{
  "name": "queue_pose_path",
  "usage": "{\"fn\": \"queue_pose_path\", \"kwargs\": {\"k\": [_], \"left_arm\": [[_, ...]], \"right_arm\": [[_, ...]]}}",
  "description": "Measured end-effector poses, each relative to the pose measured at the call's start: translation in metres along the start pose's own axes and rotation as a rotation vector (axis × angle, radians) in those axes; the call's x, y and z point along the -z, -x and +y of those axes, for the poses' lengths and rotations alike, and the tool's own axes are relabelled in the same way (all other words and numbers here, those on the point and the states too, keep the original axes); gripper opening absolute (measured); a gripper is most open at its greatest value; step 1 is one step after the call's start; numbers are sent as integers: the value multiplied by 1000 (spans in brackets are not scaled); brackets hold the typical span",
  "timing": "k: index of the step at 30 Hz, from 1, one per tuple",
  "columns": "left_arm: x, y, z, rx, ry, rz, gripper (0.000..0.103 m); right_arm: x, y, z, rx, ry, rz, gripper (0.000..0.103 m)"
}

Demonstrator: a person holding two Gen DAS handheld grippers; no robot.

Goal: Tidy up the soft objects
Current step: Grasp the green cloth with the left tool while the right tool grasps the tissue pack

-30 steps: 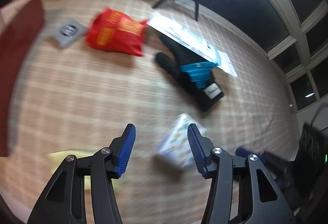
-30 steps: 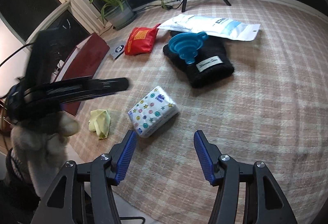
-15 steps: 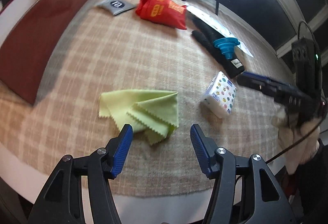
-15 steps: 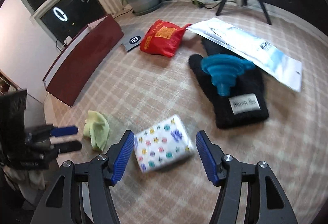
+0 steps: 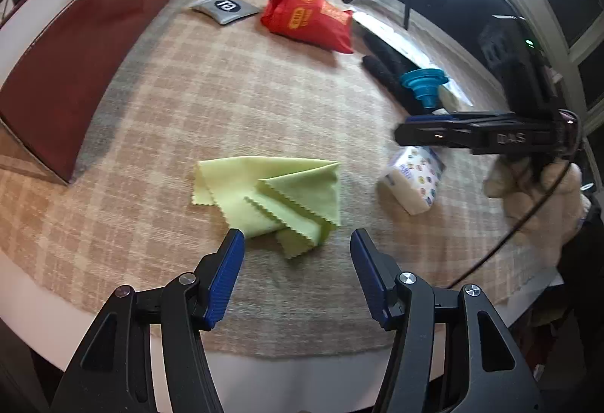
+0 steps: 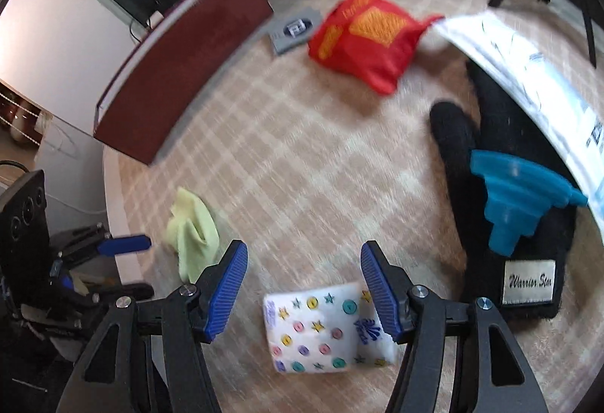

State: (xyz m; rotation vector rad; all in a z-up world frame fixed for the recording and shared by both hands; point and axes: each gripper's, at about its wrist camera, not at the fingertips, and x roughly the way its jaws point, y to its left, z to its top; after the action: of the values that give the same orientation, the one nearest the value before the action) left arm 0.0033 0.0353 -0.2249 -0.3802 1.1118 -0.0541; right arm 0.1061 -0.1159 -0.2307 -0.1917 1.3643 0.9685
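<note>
Soft objects, assorted, lay loose on a plaid-covered tabletop [image 5: 264, 88]; none yet put away.

Item 1: yellow-green cloth [image 5: 271, 194], crumpled, zigzag-edged, at 12 o'clock just ahead of the left tool [image 5: 296, 243]. That tool stood spread and empty, its tips either side of the cloth's nearest corner but not touching. Judged very light and limp; it should bunch when pinched, so a hold on the thick folded middle looks surer than on a single edge.

Item 2: tissue pack [image 6: 324, 328], white with coloured dots and stars, lay between the fingers of the right tool [image 6: 304, 284], toward the right-hand one. That tool also stood spread, its pads not pressing the pack. Judged light, squashy, with slick wrapping; a hold across the short width seems best.

Item 3: red pouch [image 6: 368, 37] at 12 o'clock, far side. Item 4: black glove [image 6: 487, 164] at 2 o'clock, bearing a blue funnel [image 6: 519, 198].

Receptacle: dark red box [image 5: 75, 65] at 10 o'clock, presumably the destination.

View notes: only the left view showed the cloth's folds and the gloved hand [image 5: 540, 194] carrying the right tool; only the right view showed the glove's label and the white printed bag [image 6: 528, 73].
</note>
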Motion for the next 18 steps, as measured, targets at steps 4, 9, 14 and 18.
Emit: {"fn": "queue_pose_path", "kwargs": {"k": [4, 9, 14, 18], "left_arm": [[0, -3, 3, -36, -5, -4, 60], [-2, -13, -6, -75, -48, -19, 69], [-5, -31, -22, -168, -118, -17, 69], [-6, -46, -22, -246, -151, -18, 72]], "right_arm": [[15, 12, -3, -15, -1, 9, 59], [40, 19, 5, -14, 37, 32, 59], [61, 16, 19, 33, 101, 42, 59], [69, 7, 31, 103, 156, 39, 59]]}}
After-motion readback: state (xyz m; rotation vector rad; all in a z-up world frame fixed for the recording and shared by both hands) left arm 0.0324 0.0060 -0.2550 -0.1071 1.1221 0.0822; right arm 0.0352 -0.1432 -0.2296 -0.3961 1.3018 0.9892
